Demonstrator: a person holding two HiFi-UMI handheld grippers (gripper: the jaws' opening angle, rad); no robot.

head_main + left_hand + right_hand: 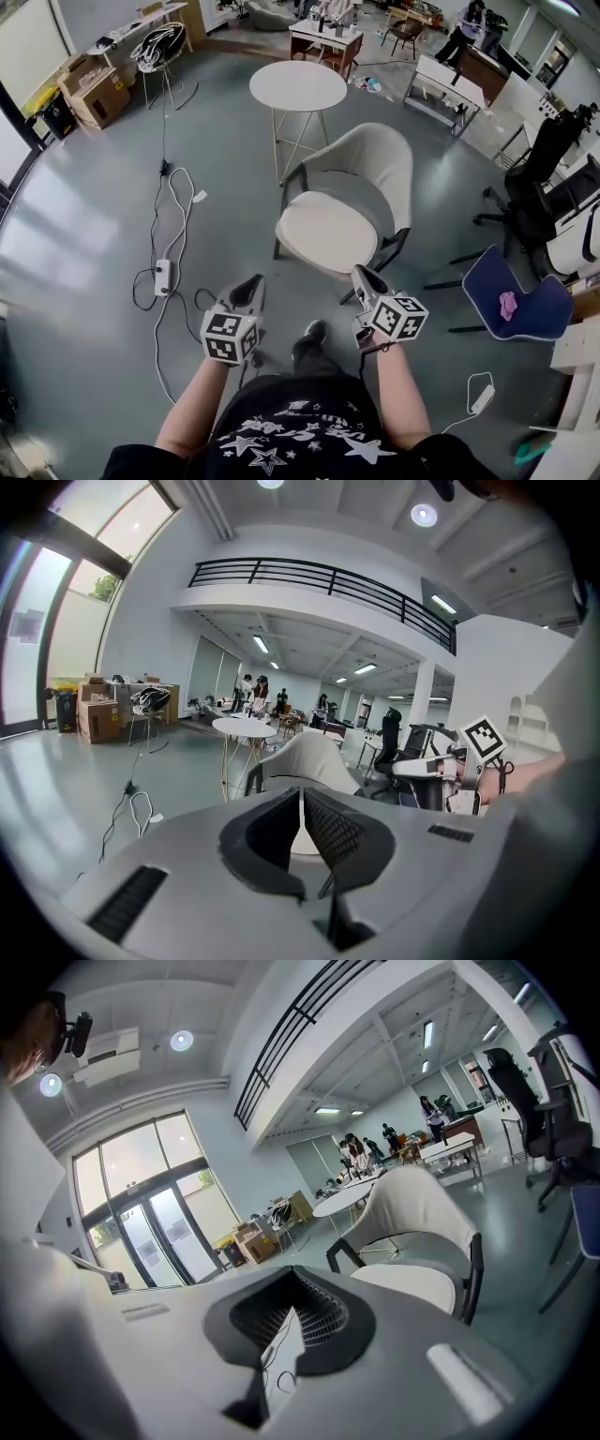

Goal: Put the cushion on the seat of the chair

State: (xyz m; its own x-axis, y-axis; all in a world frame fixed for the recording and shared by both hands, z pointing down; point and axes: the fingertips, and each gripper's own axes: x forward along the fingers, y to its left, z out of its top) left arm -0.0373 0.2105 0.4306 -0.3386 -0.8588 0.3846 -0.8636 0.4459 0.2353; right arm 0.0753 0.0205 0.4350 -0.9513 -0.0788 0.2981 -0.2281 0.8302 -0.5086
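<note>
The round cream cushion point(325, 232) lies flat on the seat of the grey shell-backed armchair point(375, 159) — straight ahead of both grippers, nearer the right one. The left gripper point(251, 281) has its jaws pressed together with nothing between them. The right gripper point(361, 272) is likewise closed and empty, and hangs near the cushion's front edge without touching it. Beyond the chair stands a round white table on thin legs point(298, 84) — a white power strip point(162, 277) lies on the floor off to the left gripper's left.
</note>
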